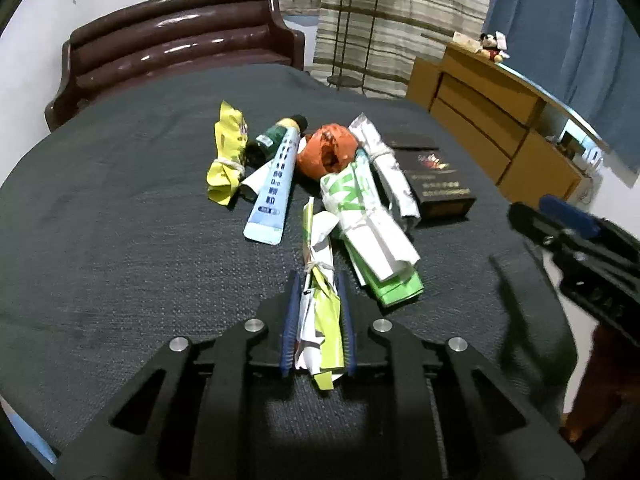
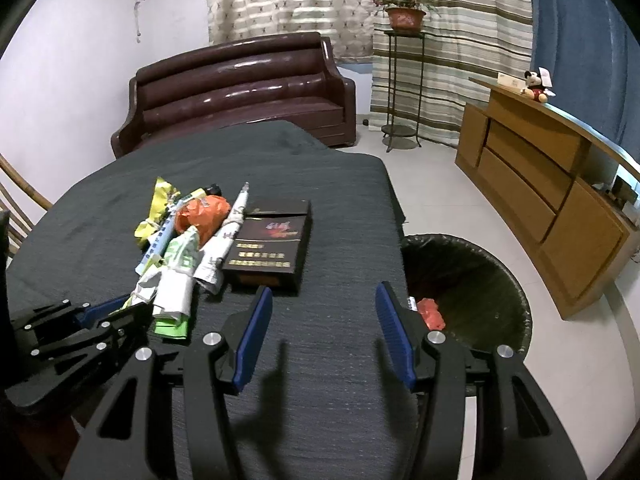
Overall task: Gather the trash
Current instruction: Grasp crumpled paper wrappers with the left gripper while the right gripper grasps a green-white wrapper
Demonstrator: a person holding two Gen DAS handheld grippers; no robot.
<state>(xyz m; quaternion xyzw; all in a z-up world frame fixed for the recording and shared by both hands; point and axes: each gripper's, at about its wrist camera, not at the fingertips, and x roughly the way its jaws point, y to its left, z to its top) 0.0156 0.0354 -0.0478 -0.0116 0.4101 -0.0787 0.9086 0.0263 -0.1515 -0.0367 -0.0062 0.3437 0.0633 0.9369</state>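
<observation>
A dark cloth-covered table stands before a maroon sofa. The left gripper angles down onto it, its blue pads pinching a crumpled white-and-green wrapper tied with a rubber band. The wrapper's long axis runs straight away from the gripper, toward the trash pile. The right gripper hovers with jaws spread, near a black-lined bin.

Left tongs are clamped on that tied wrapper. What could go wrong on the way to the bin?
1. The left tongs grip only the near end of the tied wrapper; the loose far end may sag or slip out.
2. That end lies against the green-and-white packet, which could drag along on lifting.
3. The bin sits beyond the table's right edge, with the open right tongs possibly in the carry path.
</observation>
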